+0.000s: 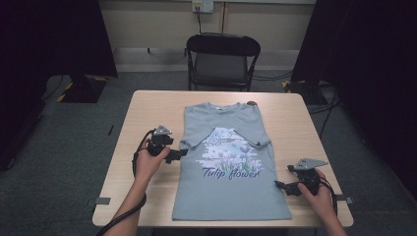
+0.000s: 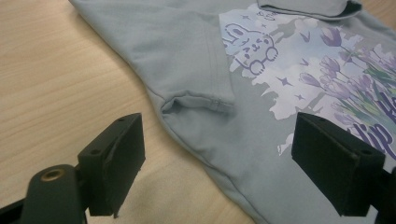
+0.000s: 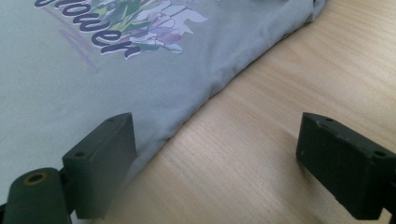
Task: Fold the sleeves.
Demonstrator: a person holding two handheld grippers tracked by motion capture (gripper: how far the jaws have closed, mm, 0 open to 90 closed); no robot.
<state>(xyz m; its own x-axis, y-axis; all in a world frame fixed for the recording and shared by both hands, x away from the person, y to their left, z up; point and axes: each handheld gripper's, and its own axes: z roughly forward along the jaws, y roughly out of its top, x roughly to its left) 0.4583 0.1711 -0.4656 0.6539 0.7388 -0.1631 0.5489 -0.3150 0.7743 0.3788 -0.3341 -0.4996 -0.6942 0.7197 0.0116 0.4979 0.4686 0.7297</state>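
Two sleeves already folded in over the chest print, so the T-shirt is a narrow rectangle lying flat mid-frame in the high view, collar toward the chair at the top, hem near the bottom edge of the surface. My left tongs sit at the shirt's left edge, about level with the folded sleeve; in the left gripper view the jaws stand wide apart, one over bare wood, one over the print, nothing pinched, sleeve fold just ahead. My right tongs are lower right in the high view, beside the shirt's right edge near the hem; in the right gripper view the jaws are also wide apart, straddling the fabric edge, not clamped. Read: side folds done, lengthwise fold left. Next I'd need a grip on both edges, then carry one end over the other.
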